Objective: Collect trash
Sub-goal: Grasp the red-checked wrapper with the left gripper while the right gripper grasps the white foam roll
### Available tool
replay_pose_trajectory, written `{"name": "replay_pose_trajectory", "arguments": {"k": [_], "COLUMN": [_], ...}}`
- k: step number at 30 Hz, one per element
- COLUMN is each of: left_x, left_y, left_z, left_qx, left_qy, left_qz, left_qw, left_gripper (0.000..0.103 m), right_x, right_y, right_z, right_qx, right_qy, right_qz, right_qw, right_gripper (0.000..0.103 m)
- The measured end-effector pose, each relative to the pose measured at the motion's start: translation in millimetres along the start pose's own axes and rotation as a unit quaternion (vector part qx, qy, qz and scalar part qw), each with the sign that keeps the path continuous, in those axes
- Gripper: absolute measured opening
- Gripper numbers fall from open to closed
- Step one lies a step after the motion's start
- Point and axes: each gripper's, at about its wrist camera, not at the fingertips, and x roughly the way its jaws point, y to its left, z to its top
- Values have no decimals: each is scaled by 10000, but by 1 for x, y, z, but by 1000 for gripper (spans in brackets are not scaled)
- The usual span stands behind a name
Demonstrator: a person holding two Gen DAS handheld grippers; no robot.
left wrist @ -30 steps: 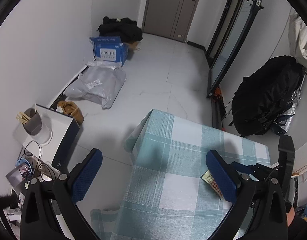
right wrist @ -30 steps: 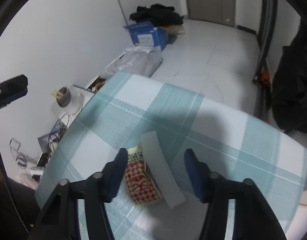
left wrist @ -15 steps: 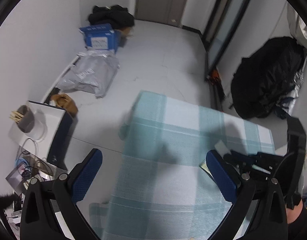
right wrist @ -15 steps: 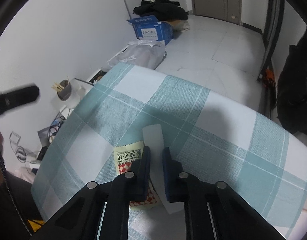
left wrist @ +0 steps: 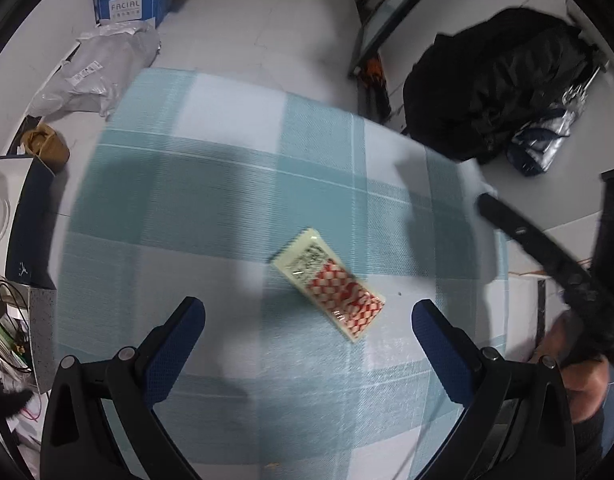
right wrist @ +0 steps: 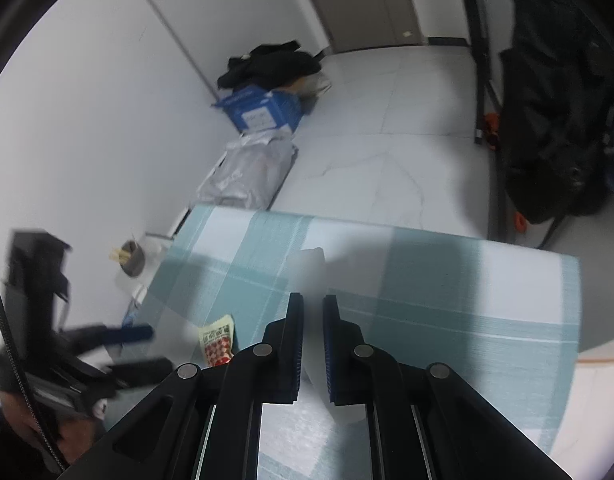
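Observation:
A red-checked snack packet point(left wrist: 331, 280) lies flat on the teal plaid tablecloth point(left wrist: 187, 200). My left gripper point(left wrist: 307, 312) hangs open just above it, its blue pads on either side of the packet and not touching it. My right gripper point(right wrist: 313, 300) is shut on a white foam strip point(right wrist: 309, 264), which sticks out past the fingertips and is lifted off the cloth point(right wrist: 447, 280). The right wrist view also shows the packet point(right wrist: 218, 338) at lower left. Beside it there, blurred, is the left gripper point(right wrist: 147, 350).
On the floor beyond the table lie a blue carton point(left wrist: 125, 0) and a grey plastic bag point(left wrist: 95, 68). A black backpack point(left wrist: 491, 80) stands at the right. A cup of sticks point(right wrist: 133, 258) and cables crowd the table's left side. A hand point(left wrist: 579, 380) is at the right.
The right gripper closed on the white strip and carried it up and away from the packet. The left gripper tilted down and moved over the table until the packet lay between its fingers.

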Motion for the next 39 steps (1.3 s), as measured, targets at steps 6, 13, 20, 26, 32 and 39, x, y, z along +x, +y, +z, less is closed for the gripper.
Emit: {"name": "replay_pose_trajectory", "arguments": {"k": [6,13,20,26,32,39], "left_x": [16,28,30,26,25,14], "left_y": [-10,-30,-55,-40,-32,-46], "left_z": [7,1,-10,-5,3,-11], "left_qx": [-157,404,1191,892,682,689], "left_qy": [170,128,-78,-210,-298,-247], "left_qz": [411,1335,1511,1143,803,445], "left_qw": [9989,9901,9813,9892,9940,9963], "left_gripper": [97,79,28,20,14,10], "right_x": [-25,-46,-60,-78,-90,-95], "right_y": [-17,-34,-39,-49,-50,-45], "right_z": [0,-1,-1,-6,-7,-9], "right_qx": [172,311,342,443,521,538], "right_qy": [-233,-385,-464,-628,-760,-878], "right_qz": [20,50,140,173,195,215], "right_qw": [9996,9988,9982,9969,9956,9945], "right_gripper": [9,9,9,9,9,9]}}
